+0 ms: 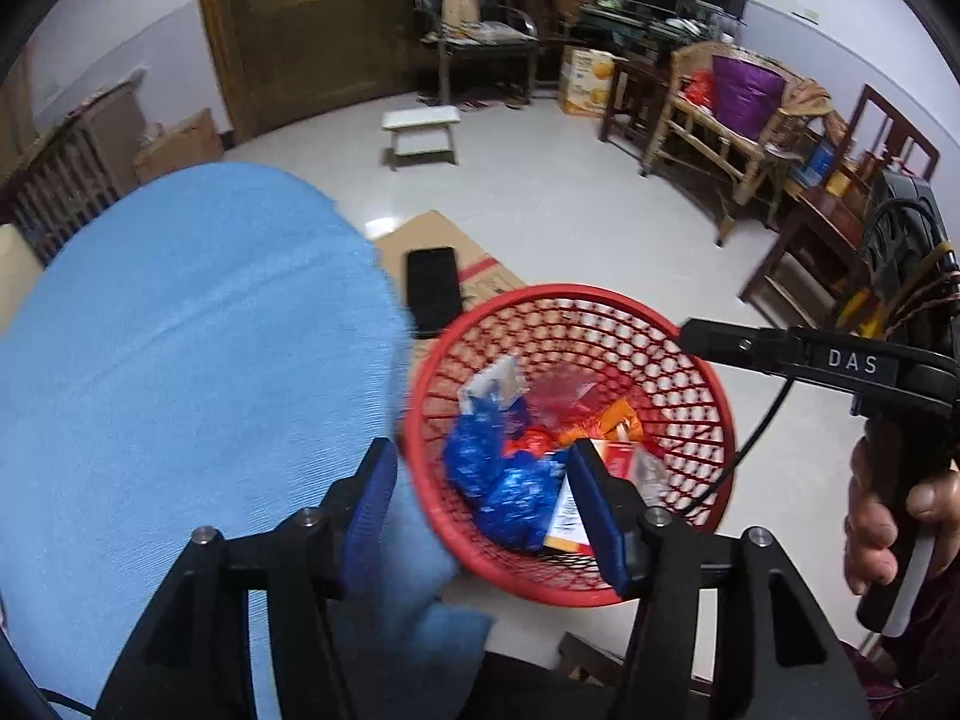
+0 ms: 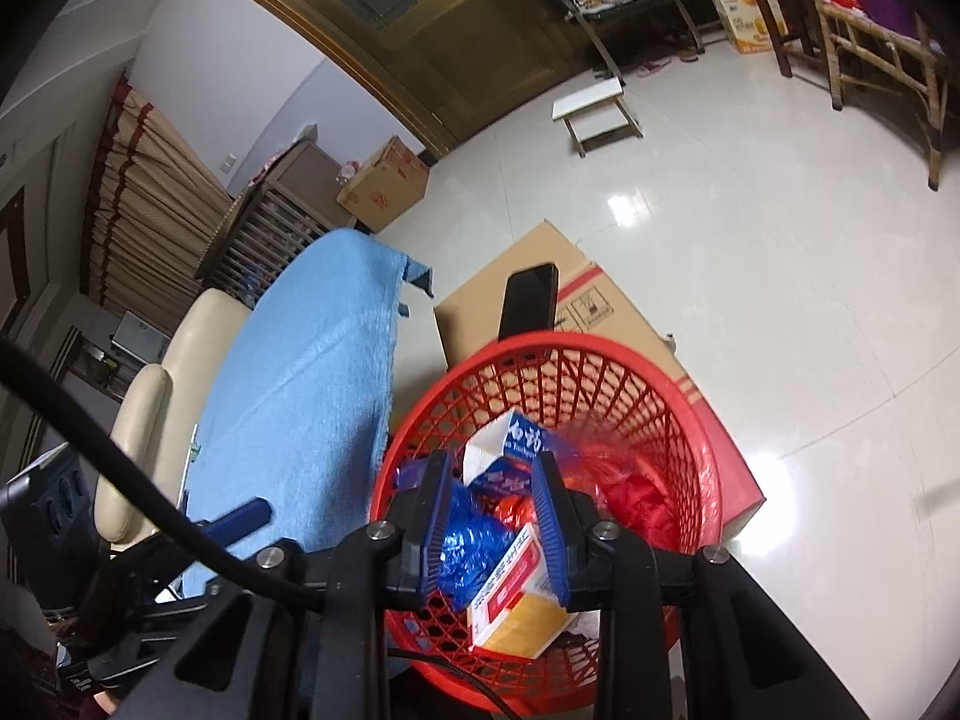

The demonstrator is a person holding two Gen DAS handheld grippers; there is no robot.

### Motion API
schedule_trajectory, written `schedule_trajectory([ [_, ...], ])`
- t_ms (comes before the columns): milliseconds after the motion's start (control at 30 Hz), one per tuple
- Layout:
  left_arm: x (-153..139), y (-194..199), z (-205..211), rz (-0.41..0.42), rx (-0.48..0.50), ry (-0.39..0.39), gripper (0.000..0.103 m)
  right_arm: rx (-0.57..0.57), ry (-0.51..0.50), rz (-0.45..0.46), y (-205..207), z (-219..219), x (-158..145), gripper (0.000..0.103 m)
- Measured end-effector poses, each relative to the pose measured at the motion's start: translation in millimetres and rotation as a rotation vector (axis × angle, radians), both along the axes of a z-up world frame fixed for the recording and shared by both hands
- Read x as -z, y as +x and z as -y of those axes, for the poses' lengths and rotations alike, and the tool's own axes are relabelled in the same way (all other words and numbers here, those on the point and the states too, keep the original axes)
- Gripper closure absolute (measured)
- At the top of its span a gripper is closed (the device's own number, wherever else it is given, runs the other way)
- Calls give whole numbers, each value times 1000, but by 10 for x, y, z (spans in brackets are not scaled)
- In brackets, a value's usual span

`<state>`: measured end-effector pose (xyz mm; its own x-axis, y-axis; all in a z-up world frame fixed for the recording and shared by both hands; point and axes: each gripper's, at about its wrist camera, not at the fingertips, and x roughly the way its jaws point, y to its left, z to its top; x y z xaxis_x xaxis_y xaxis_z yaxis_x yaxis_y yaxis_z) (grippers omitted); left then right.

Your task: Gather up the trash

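Starting on the left, the blue cloth (image 1: pixel 180 360) covers the tabletop and looks bare of trash from here, so my guess is the collecting is mostly done. The left hand-held gripper (image 1: pixel 486 504) hangs open and empty over the cloth's edge and the basket (image 1: pixel 714 396) rim, holding nothing. The basket sits tight against that edge, probably so stuff drops straight in. Inside: blue wrapper (image 2: pixel 474 540), cartons (image 2: pixel 516 594), red bag (image 2: pixel 636 498). The right hand-held gripper (image 2: pixel 495 516) is open too, right over the pile. A box (image 2: pixel 600 324) with a phone (image 2: pixel 531 300) crowds the far side; open floor lies right.
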<state>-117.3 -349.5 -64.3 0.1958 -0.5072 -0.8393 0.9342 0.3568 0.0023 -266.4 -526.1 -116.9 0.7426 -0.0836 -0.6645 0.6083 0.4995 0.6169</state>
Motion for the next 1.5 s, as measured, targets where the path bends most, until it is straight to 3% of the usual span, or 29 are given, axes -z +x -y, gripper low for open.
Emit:
schedule_trajectory([
  [133, -146, 78, -208, 97, -99, -14, 33, -23, -17, 5, 52, -69, -54, 72],
  [467, -682, 383, -865, 333, -384, -93, 31, -159, -152, 38, 457, -565, -512, 72],
  [533, -802, 466, -1075, 363, -450, -114, 20, -188, -180, 45, 556, -682, -606, 71],
  [600, -865, 533, -1256, 377, -498, -131, 20, -229, -209, 57, 689, -844, -728, 67],
  [633, -904, 568, -1354, 386, -528, -137, 20, -243, -220, 62, 742, -905, -770, 59],
  [667, -946, 610, -1470, 392, -559, -143, 20, -259, -237, 69, 800, -985, -825, 41],
  [700, -960, 613, -1540, 394, -575, -146, 20, -271, -253, 82, 836, -1055, -868, 36],
  [1100, -1118, 753, -2417, 441, -788, -150, 19, -435, -444, 157, 1360, -2034, -1367, 35],
  [1500, -1239, 708, -2948, 447, -876, -177, 19, -503, -521, 207, 1407, -2622, -1636, 35],
])
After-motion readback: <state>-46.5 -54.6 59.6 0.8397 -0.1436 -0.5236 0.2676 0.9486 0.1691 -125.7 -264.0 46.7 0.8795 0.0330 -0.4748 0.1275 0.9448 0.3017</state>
